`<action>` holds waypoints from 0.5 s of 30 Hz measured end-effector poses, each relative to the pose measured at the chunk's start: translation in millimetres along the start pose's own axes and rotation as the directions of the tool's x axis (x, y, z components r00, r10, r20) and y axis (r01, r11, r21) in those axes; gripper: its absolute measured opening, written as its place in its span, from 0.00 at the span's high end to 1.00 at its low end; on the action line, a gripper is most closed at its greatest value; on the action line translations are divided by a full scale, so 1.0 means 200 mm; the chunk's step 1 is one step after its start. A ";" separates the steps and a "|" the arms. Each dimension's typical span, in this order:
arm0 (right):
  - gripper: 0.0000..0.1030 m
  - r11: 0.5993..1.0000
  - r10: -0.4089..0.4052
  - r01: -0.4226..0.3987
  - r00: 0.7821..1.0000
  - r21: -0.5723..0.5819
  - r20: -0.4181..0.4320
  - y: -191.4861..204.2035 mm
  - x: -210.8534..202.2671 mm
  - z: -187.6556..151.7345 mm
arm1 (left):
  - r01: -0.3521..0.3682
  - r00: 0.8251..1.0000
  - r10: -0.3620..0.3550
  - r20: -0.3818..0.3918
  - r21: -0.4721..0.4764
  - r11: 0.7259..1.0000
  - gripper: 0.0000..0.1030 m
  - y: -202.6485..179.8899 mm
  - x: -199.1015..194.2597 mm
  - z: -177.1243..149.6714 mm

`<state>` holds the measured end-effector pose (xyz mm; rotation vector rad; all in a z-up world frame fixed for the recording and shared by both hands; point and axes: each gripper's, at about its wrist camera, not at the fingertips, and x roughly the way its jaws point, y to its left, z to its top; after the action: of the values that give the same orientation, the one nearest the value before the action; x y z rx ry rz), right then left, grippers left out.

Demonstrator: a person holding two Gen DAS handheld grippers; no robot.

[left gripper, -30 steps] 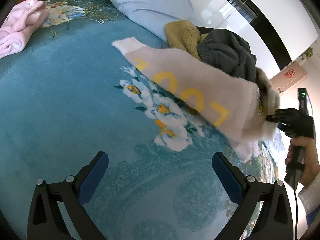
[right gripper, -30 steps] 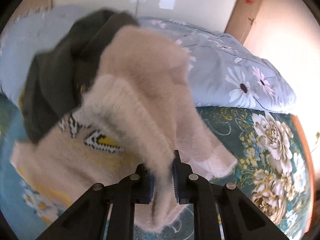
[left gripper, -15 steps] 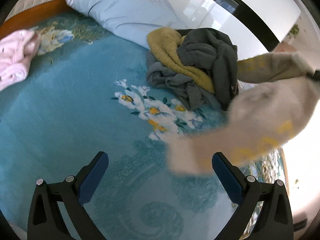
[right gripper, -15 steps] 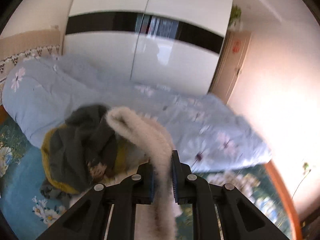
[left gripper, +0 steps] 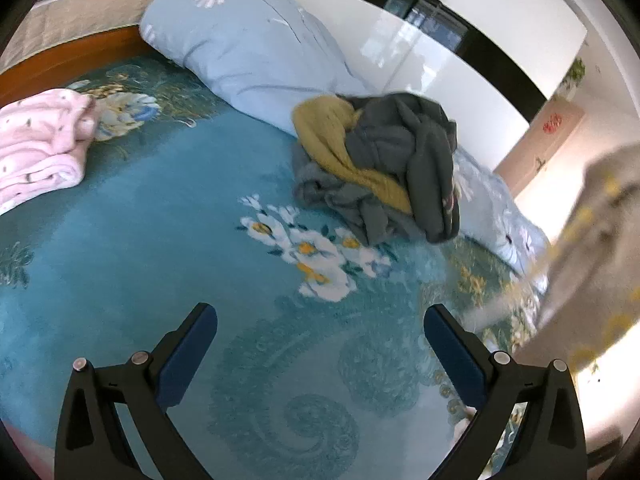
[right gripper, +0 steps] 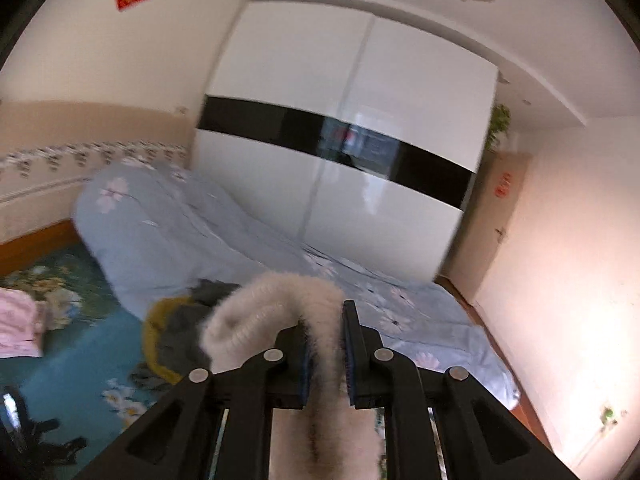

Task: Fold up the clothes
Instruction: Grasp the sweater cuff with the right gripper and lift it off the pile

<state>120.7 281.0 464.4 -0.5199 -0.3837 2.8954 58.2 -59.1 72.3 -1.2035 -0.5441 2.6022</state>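
My right gripper (right gripper: pixel 326 350) is shut on a fuzzy beige sweater (right gripper: pixel 276 312) and holds it high above the bed. The sweater shows blurred, with yellow letters, at the right edge of the left wrist view (left gripper: pixel 592 264). My left gripper (left gripper: pixel 320 344) is open and empty above the teal floral bedspread (left gripper: pixel 140 240). A pile of grey and mustard clothes (left gripper: pixel 380 168) lies on the bed beyond it, also seen in the right wrist view (right gripper: pixel 176 332).
A folded pink garment (left gripper: pixel 36 152) lies at the far left of the bed. A rolled light-blue quilt (left gripper: pixel 248 52) runs along the bed's far side. A white wardrobe (right gripper: pixel 360 160) with a black band stands behind.
My right gripper has lifted the beige sweater off the clothes pile, up and to the right. The left gripper stayed open and tilted up a little.
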 end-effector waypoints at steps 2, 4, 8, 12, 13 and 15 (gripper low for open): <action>0.87 0.998 0.058 -0.058 0.998 0.029 0.023 -0.03 -0.13 0.03 | -0.008 1.000 0.008 0.015 -0.021 1.000 0.00 0.03 -0.04 0.01; 0.87 0.991 0.115 -0.117 0.992 0.058 0.043 -0.05 -0.26 0.05 | -0.012 0.999 0.013 0.036 -0.042 0.999 0.00 0.06 -0.08 0.02; 0.87 0.969 0.238 -0.240 0.970 0.058 0.049 -0.07 -0.51 0.06 | -0.009 0.997 0.015 0.075 -0.075 0.997 0.00 0.10 -0.13 0.03; 0.87 0.942 0.332 -0.332 0.943 0.053 0.010 -0.04 -0.64 0.00 | -0.020 0.996 0.028 0.087 -0.089 0.996 0.00 0.12 -0.15 0.04; 0.87 0.935 0.351 -0.350 0.936 0.058 -0.007 -0.02 -0.63 -0.01 | -0.025 0.996 0.033 0.087 -0.093 0.995 0.00 0.12 -0.15 0.04; 0.87 0.923 0.381 -0.377 0.923 0.070 -0.050 0.01 -0.56 -0.05 | -0.034 0.996 0.041 0.081 -0.097 0.995 0.00 0.13 -0.14 0.04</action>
<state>228.1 258.1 489.7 -0.7486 -0.2042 3.2367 67.8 -94.0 85.4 -1.1485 -0.6753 2.6955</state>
